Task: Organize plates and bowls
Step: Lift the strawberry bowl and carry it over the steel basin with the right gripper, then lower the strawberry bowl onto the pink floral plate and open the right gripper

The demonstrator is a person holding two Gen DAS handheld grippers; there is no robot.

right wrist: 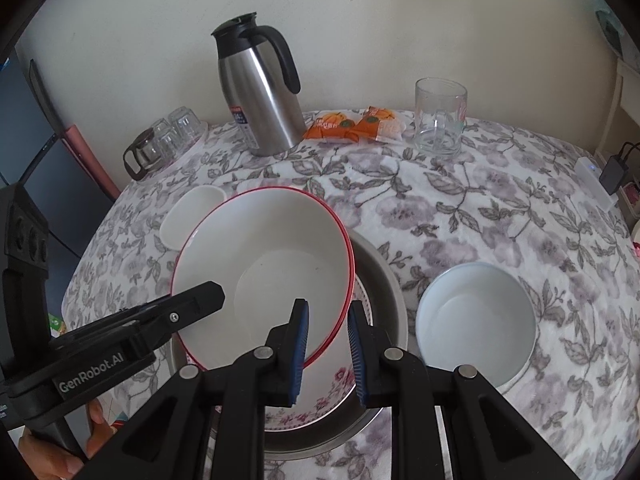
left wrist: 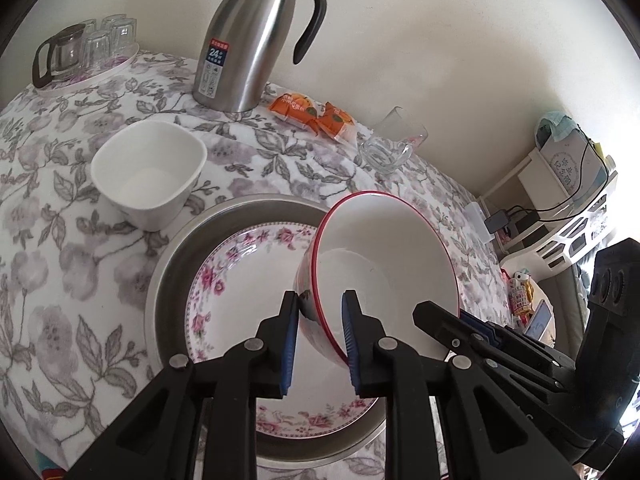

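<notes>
Both grippers clamp the rim of the red-rimmed bowl (left wrist: 380, 264), on opposite sides. The left gripper (left wrist: 320, 340) grips one edge; the right gripper (right wrist: 328, 348) grips the other. The bowl is tilted above the floral plate (left wrist: 236, 264), which rests in the metal pan (left wrist: 176, 264). Relative to the pan: the square bowl (left wrist: 150, 172) stands at its far left, the round bowl (right wrist: 476, 320) just to its right, and the flask (left wrist: 256, 36) well behind.
</notes>
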